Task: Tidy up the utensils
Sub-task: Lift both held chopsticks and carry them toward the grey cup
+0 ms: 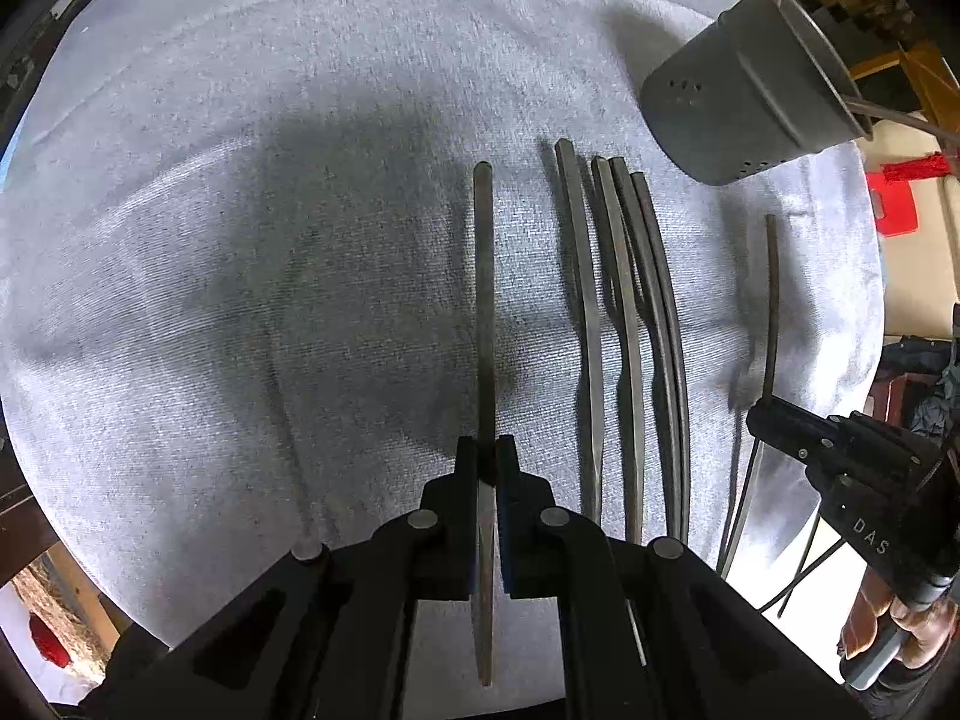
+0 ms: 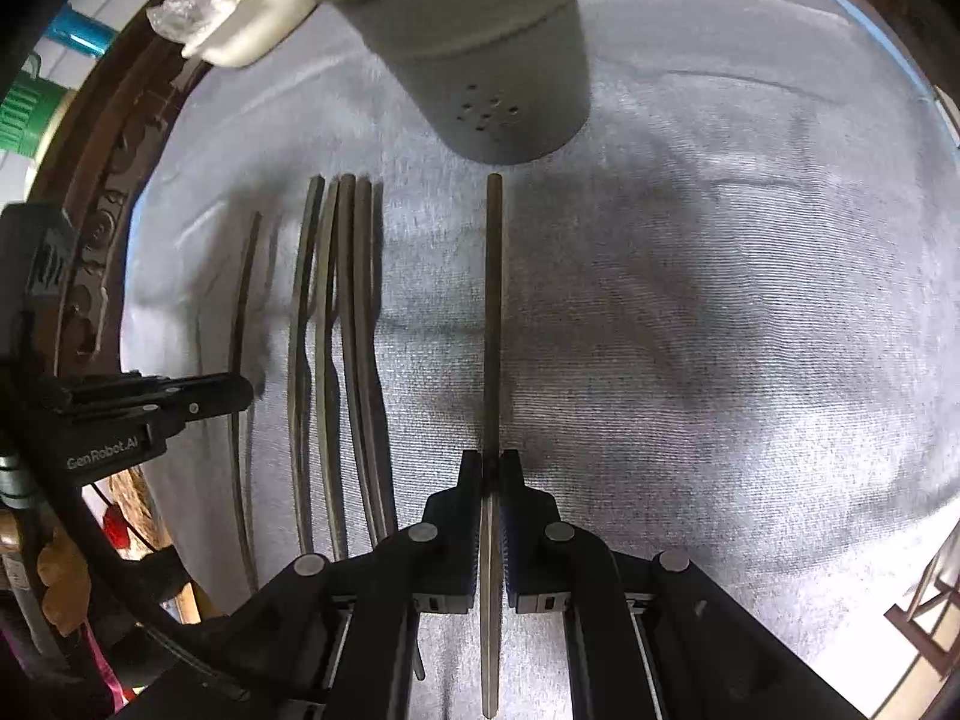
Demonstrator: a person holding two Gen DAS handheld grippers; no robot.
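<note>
My left gripper (image 1: 486,447) is shut on a dark metal utensil (image 1: 483,276), seen edge-on and pointing away over the cloth. My right gripper (image 2: 492,461) is shut on another utensil (image 2: 493,300) whose handle end points at a grey perforated utensil holder (image 2: 480,48). Several utensils (image 1: 624,324) lie side by side on the cloth between the grippers; they also show in the right wrist view (image 2: 336,348). The right gripper (image 1: 759,420) shows at the right of the left wrist view, the left gripper (image 2: 240,390) at the left of the right wrist view. The holder (image 1: 744,96) stands at the far right.
A pale blue-grey cloth (image 1: 240,240) covers a round table with a dark carved rim (image 2: 90,228). A white dish (image 2: 252,30) sits at the far edge near the holder. Some utensils stand in the holder (image 1: 810,18). A red item (image 1: 900,204) lies beyond the table.
</note>
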